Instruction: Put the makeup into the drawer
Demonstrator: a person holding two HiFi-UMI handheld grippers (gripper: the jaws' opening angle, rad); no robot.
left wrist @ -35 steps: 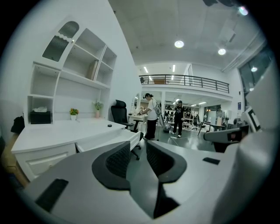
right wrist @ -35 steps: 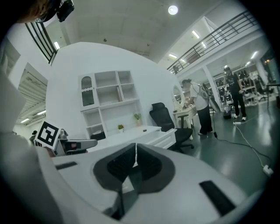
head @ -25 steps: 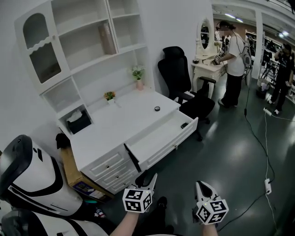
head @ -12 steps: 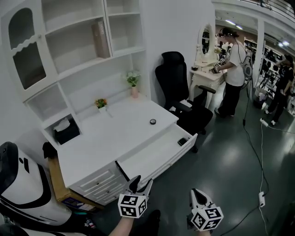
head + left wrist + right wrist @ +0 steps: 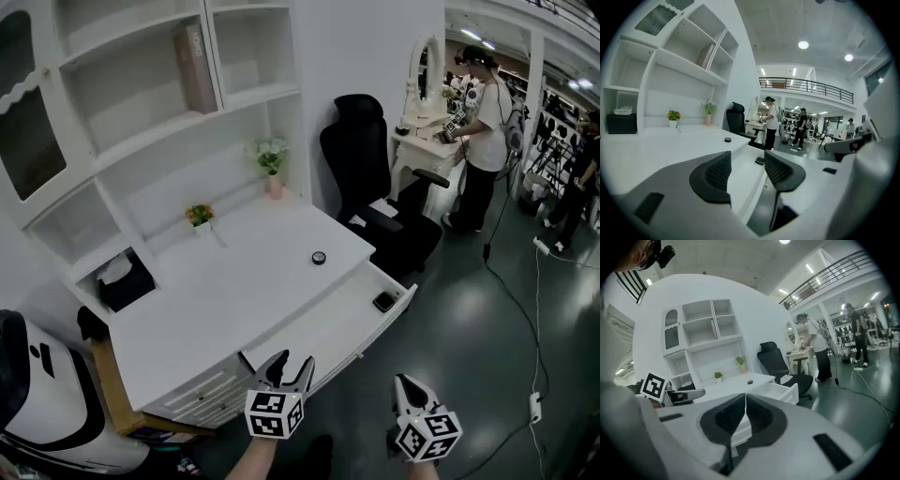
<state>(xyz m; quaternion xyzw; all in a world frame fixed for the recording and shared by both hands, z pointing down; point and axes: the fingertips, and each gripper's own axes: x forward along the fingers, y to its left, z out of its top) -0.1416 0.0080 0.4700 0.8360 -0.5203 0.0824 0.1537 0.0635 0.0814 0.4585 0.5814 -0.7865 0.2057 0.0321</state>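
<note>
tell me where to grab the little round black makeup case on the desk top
Pinch the round black case across its rim, on two opposite sides, probably coming down from above. It lies flat and low on the desk with nothing close beside it, so its short side wall is the only part to close on.

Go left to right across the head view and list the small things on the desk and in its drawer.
tissue box → orange plant → pink vase → round compact → black case, which lies in the open drawer
</note>
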